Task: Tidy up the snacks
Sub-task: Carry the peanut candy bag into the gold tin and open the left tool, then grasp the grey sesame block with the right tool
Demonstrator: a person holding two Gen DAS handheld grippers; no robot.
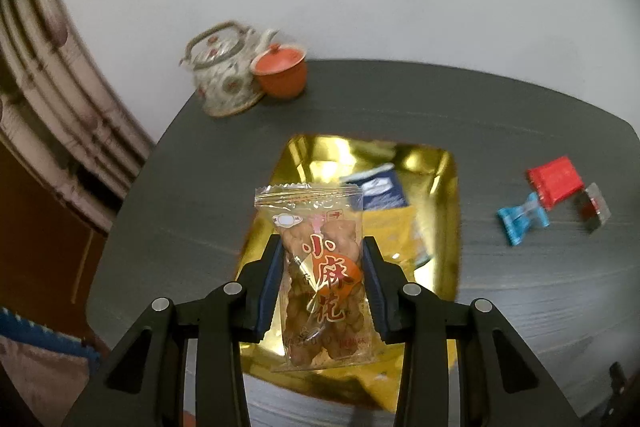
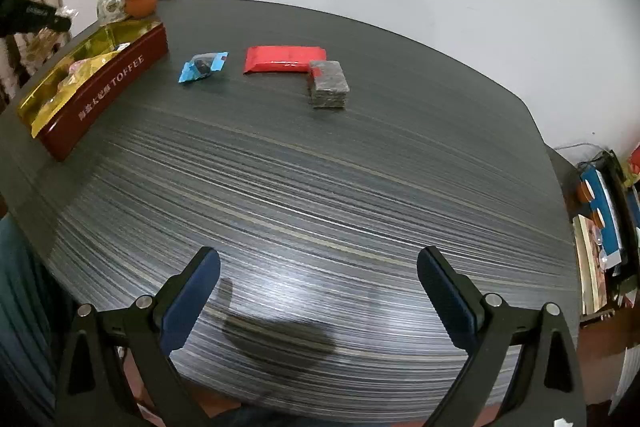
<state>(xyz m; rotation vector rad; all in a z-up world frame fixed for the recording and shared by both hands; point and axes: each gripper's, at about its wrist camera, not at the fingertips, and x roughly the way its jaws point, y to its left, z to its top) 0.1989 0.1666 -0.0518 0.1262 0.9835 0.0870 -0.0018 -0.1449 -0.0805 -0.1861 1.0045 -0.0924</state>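
My left gripper (image 1: 322, 247) is shut on a clear packet of fried dough twists (image 1: 316, 267) with red lettering, held above the gold-lined toffee tin (image 1: 440, 211). A dark blue packet (image 1: 380, 189) lies inside the tin. In the right wrist view the tin (image 2: 120, 83) is red outside and sits at the far left. A blue candy (image 2: 202, 66), a red packet (image 2: 282, 59) and a grey-brown block (image 2: 328, 83) lie on the table beyond my right gripper (image 2: 318, 263), which is open and empty above the table's near part.
A patterned teapot (image 1: 222, 75) and an orange lidded cup (image 1: 280, 71) stand at the table's far left corner. The blue candy (image 1: 520, 217), red packet (image 1: 554, 181) and block (image 1: 592, 209) lie right of the tin. Cluttered shelves (image 2: 604, 223) stand at right.
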